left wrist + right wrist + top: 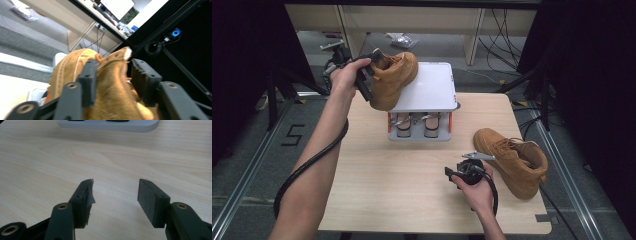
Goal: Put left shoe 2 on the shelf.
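— On the rack's (432, 95) left edge, what is happening with the raised boot (393, 79)?
— It is sitting tilted, toe on the white top plate, heel hanging off the near left corner. The left gripper (364, 75) is at its collar. Seen from the left gripper view, the jaws are standing spread with the collar (113, 75) between them; one pad (141, 75) is standing clear of the suede, the other is close enough that I cannot tell about contact. I am reading that as a release, not a grip.
— And the right gripper (462, 167)?
— Hovering low over bare table (377, 185), jaws wide, nothing between them — the right gripper view is showing plain wood grain ahead.
— The other boot (512, 160)?
— Lying on the table near the right edge, just beside the right hand (477, 187), untouched.
— So how far along?
— Roughly halfway, I am judging. One boot is reaching the rack, though still crooked and overhanging; the second is waiting to be picked up and placed.
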`<action>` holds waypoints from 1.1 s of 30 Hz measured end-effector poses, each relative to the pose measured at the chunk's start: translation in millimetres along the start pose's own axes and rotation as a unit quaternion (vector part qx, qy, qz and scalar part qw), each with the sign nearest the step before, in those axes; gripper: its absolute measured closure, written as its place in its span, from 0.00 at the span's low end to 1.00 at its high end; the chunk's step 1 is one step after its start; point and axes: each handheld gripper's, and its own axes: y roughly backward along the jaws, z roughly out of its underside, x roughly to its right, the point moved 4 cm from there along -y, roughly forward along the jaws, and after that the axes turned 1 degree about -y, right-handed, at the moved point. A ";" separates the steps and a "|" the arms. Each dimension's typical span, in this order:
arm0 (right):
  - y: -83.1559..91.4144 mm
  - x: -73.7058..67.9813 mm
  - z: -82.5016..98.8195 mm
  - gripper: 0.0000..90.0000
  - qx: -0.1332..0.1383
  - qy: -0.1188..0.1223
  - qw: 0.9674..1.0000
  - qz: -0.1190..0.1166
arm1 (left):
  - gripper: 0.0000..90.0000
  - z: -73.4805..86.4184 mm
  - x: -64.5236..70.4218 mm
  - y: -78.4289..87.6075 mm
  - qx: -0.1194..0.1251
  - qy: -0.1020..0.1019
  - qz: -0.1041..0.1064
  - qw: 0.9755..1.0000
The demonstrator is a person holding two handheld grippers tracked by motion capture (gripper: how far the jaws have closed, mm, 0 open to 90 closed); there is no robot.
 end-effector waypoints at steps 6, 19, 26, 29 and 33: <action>0.7 -4.7 0.5 0.51 0.003 -0.005 1.000 -0.009 | 0.48 -5.3 5.7 13.6 0.009 -0.038 -0.005 0.999; 1.2 -3.6 0.3 0.51 0.001 0.013 1.000 -0.007 | 0.80 0.9 -16.6 90.3 0.032 -0.067 0.021 0.997; -0.8 -8.3 2.7 0.51 -0.009 -0.003 1.000 -0.005 | 0.99 56.2 -49.3 108.9 -0.038 -0.114 -0.006 0.993; -1.4 -8.1 3.0 0.51 -0.010 0.004 1.000 -0.002 | 1.00 74.5 -58.6 106.2 -0.059 -0.117 -0.012 0.991; -2.0 -8.8 2.8 0.51 -0.003 0.000 1.000 -0.010 | 1.00 93.3 -59.4 100.1 -0.074 -0.118 -0.010 0.990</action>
